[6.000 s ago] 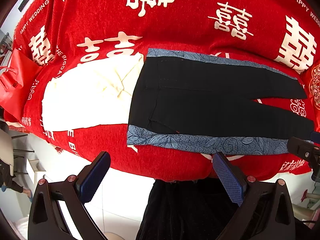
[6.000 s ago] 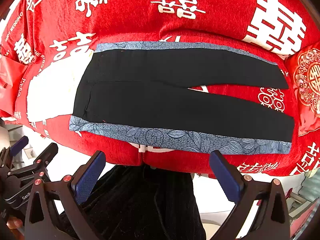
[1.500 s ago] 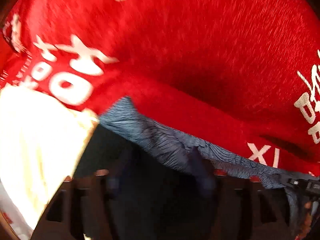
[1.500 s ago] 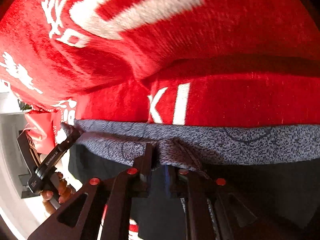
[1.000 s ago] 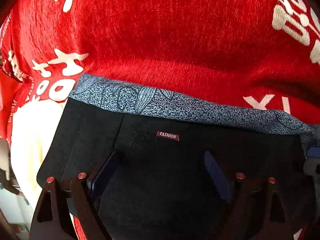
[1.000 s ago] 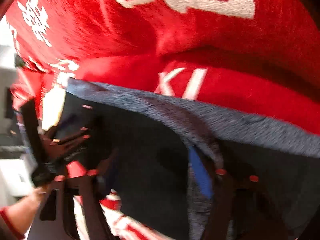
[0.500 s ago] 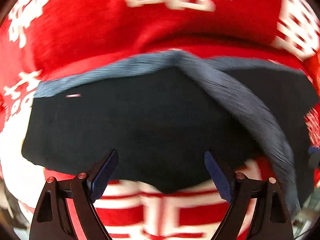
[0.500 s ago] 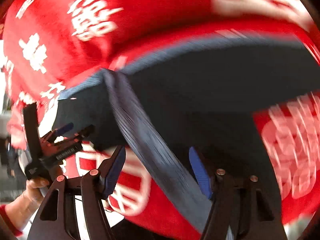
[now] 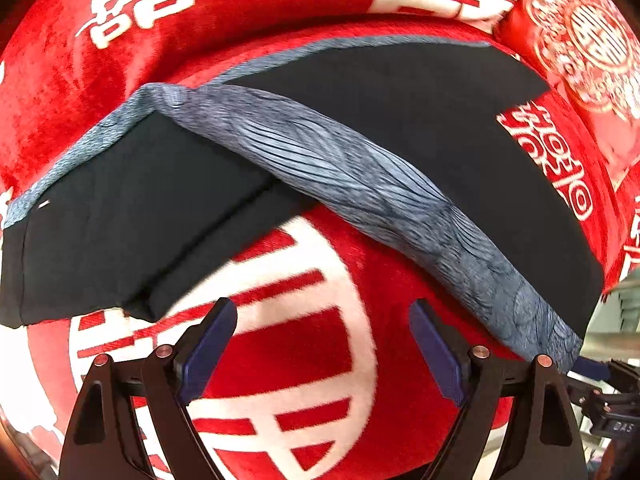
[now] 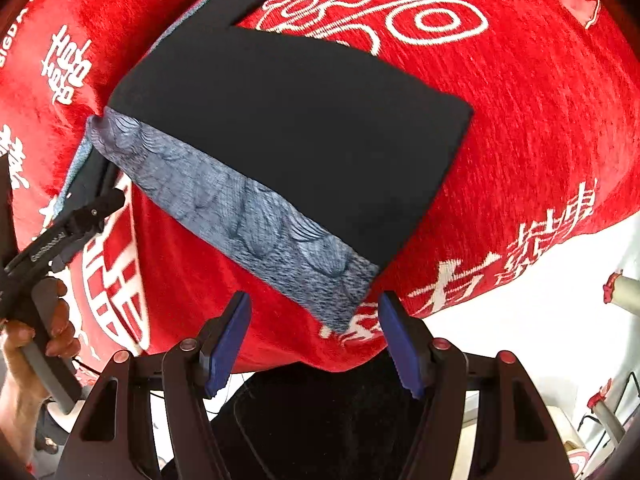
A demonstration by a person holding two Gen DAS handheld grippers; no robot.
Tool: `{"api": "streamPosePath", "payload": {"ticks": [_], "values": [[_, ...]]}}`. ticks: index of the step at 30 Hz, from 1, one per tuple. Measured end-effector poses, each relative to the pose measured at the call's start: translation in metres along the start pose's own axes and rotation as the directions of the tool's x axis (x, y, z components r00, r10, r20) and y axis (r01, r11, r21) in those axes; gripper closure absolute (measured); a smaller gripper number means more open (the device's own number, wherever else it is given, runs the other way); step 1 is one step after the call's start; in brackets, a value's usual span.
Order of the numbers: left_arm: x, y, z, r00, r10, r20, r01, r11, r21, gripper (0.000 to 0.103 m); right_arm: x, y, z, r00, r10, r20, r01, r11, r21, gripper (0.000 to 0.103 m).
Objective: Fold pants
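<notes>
The pants [image 9: 420, 120] lie flat on a red blanket [image 9: 280, 20] printed with large white characters, and they are folded lengthwise, one black leg laid on the other. A blue-grey patterned side band [image 9: 360, 184] runs slantwise across the left wrist view, from the upper left of the cloth down to the hem at the lower right. To its left the waist end forms a dark wedge with a layered edge; to its right the legs stretch off toward the top right. In the right wrist view the same band [image 10: 248, 216] crosses from the left edge down to the hem corner, which ends just above the right gripper's [image 10: 314, 340] blue pads.

The left gripper [image 9: 322, 348] hangs over bare blanket below the pants with its jaws spread wide — nothing between them. The right gripper's jaws have just been opening and now stand well apart, gripping nothing; the hem corner sits just past the fingertips, and whether it touches them I cannot tell. At the left of that view a hand [image 10: 40, 328] holds the other gripper's handle.
</notes>
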State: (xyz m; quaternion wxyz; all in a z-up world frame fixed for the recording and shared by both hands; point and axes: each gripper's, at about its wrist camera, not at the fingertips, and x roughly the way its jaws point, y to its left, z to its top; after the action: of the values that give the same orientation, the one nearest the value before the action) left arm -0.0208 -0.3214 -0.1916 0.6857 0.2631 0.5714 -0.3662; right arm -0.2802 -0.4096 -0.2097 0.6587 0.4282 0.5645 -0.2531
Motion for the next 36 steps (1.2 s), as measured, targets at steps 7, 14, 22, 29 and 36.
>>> {"api": "streamPosePath", "payload": {"ticks": [7,14,22,29,36], "values": [[0.005,-0.038,-0.004,1.000,-0.010,-0.013,0.010,1.000,0.024,0.014,-0.003,-0.013,0.000,0.989,0.151,-0.001,-0.151,0.989,-0.002,0.055],[0.012,-0.056,0.010,0.999,-0.021,-0.048,0.021,1.000,-0.013,0.014,-0.025,0.002,0.029,0.975,0.213,-0.059,-0.218,0.971,-0.100,0.100],[-0.045,-0.045,0.066,0.999,0.014,0.052,-0.005,0.987,-0.163,0.014,-0.130,0.020,0.185,0.956,0.279,0.095,-0.244,0.930,-0.274,0.100],[-0.056,0.001,0.104,0.981,0.166,0.098,-0.130,0.944,-0.305,0.014,-0.117,0.035,0.336,0.962,0.197,0.188,-0.127,0.936,-0.328,0.100],[0.003,0.004,0.142,0.963,0.270,0.015,-0.251,0.911,-0.328,0.014,-0.045,0.025,0.407,0.990,0.071,0.121,-0.033,0.957,-0.290,0.040]]}}
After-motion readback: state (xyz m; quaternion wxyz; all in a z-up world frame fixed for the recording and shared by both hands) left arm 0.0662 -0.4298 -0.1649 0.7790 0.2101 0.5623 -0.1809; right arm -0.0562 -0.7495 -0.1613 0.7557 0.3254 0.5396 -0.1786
